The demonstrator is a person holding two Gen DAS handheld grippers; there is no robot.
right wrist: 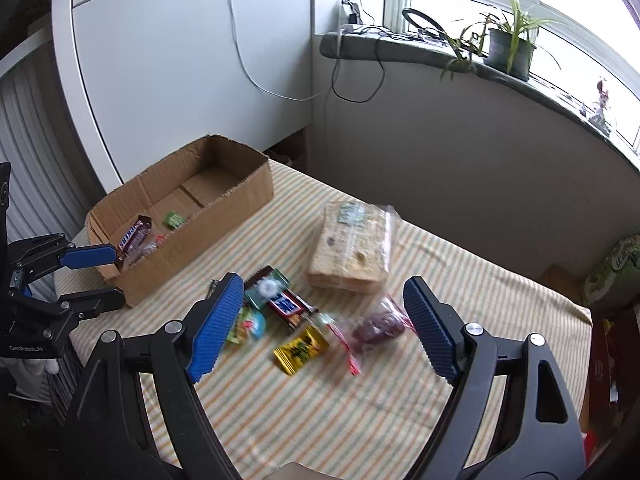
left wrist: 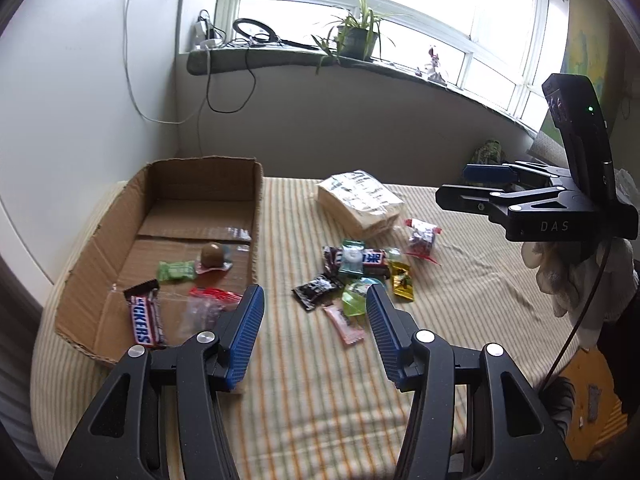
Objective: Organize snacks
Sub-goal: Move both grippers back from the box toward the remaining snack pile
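An open cardboard box [left wrist: 100,264] [right wrist: 224,216] sits at the left of a striped cloth. Inside lie a Snickers bar [left wrist: 145,317] [right wrist: 134,236], a green candy [left wrist: 176,271], a brown ball sweet [left wrist: 212,255] and a clear red-sealed bag [left wrist: 206,308]. A loose pile of snacks [left wrist: 356,276] [right wrist: 280,308] lies mid-cloth: a yellow packet [right wrist: 300,350], a clear bag of dark sweets [right wrist: 376,326] [left wrist: 421,238]. A wrapped cracker pack [left wrist: 360,202] [right wrist: 352,248] lies behind. My left gripper [left wrist: 316,308] [right wrist: 104,276] is open and empty by the box's near corner. My right gripper [right wrist: 324,304] [left wrist: 460,184] is open and empty above the pile.
The cloth [left wrist: 460,300] [right wrist: 360,412] covers a table against a grey wall under a windowsill with a potted plant [left wrist: 356,36] [right wrist: 508,46] and cables. A white cabinet [right wrist: 180,60] stands behind the box. A green package [right wrist: 612,272] sits at the far right.
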